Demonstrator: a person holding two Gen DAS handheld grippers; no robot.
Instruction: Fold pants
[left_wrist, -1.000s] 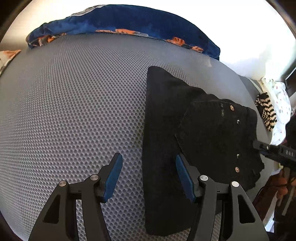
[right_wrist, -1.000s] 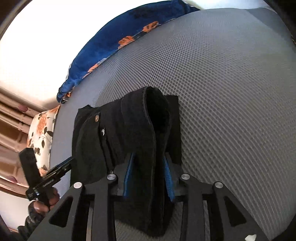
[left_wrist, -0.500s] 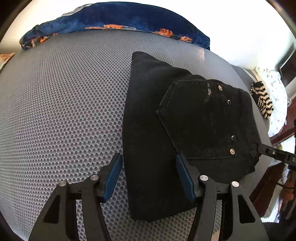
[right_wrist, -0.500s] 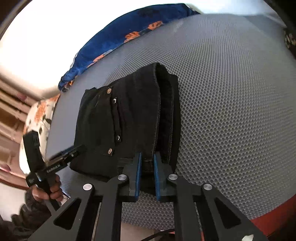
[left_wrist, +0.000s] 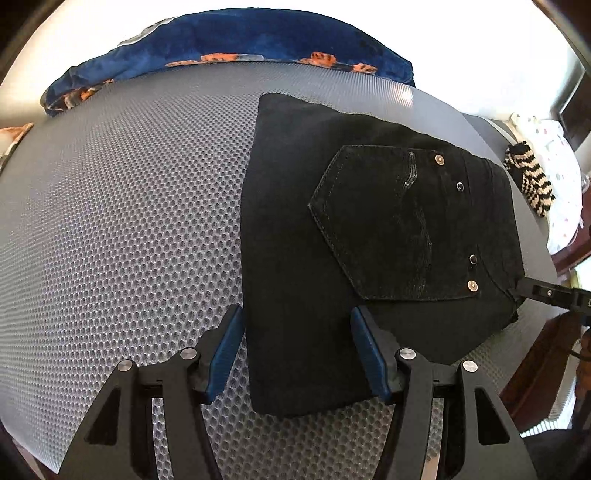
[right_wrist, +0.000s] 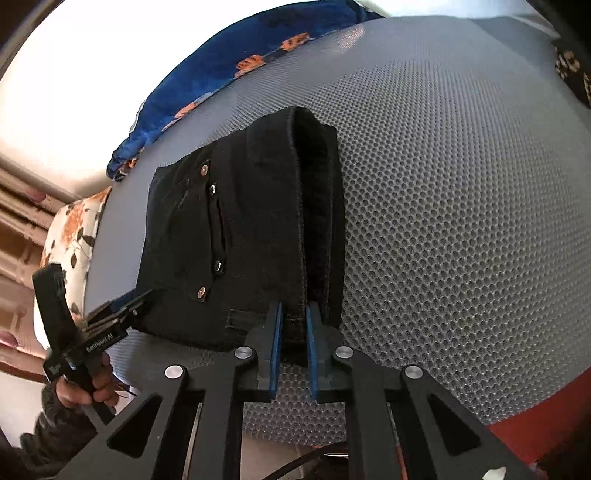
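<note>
Black folded pants (left_wrist: 369, 229) lie on a grey mesh mat (left_wrist: 110, 221), back pocket and rivets facing up. My left gripper (left_wrist: 297, 350) hovers open over their near left corner, one pad at the cloth's left edge, the other above the fabric. In the right wrist view my right gripper (right_wrist: 293, 339) is shut on the near edge of the pants (right_wrist: 229, 229), pinching the upper folded layer, which stands up in a ridge. A hand (right_wrist: 85, 387) holds the left gripper (right_wrist: 125, 306) at the pants' left corner.
A blue blanket (left_wrist: 229, 40) with orange print lines the mat's far edge. A striped sock (left_wrist: 532, 181) and white spotted cloth (left_wrist: 554, 147) lie to the right. A floral pillow (right_wrist: 74, 229) sits on the left, and a red edge (right_wrist: 535, 424) borders the mat's near side.
The right jaws closed onto the pants' folded edge and the raised layer sank flatter. The left gripper slid further over the pants' near corner, still open.
</note>
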